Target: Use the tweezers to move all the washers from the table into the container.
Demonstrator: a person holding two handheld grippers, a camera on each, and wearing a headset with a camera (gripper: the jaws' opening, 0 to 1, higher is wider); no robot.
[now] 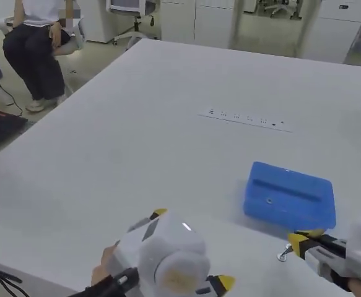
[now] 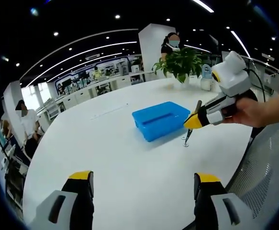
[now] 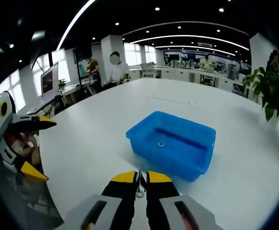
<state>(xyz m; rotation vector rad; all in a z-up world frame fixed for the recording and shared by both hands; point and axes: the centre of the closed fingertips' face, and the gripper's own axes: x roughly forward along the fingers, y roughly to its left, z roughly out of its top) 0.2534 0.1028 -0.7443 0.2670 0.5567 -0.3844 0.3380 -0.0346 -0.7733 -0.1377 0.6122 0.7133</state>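
Here the right tongs (image 3: 140, 179) were clamped on the slim metal tweezers (image 2: 188, 135), tips pointing down at the white desk (image 1: 137, 124) just short of the blue rectangular plastic container (image 3: 199, 160), which held one small silver washer (image 3: 161, 143), while the left tongs (image 2: 144, 176), apart and empty, hung farther off by the desk's near edge.

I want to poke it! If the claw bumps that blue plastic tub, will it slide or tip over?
It would probably slide, not tip: the shallow blue plastic tub sits low and wide on the smooth white table. It is likely light too, since I see only one small metal washer inside.
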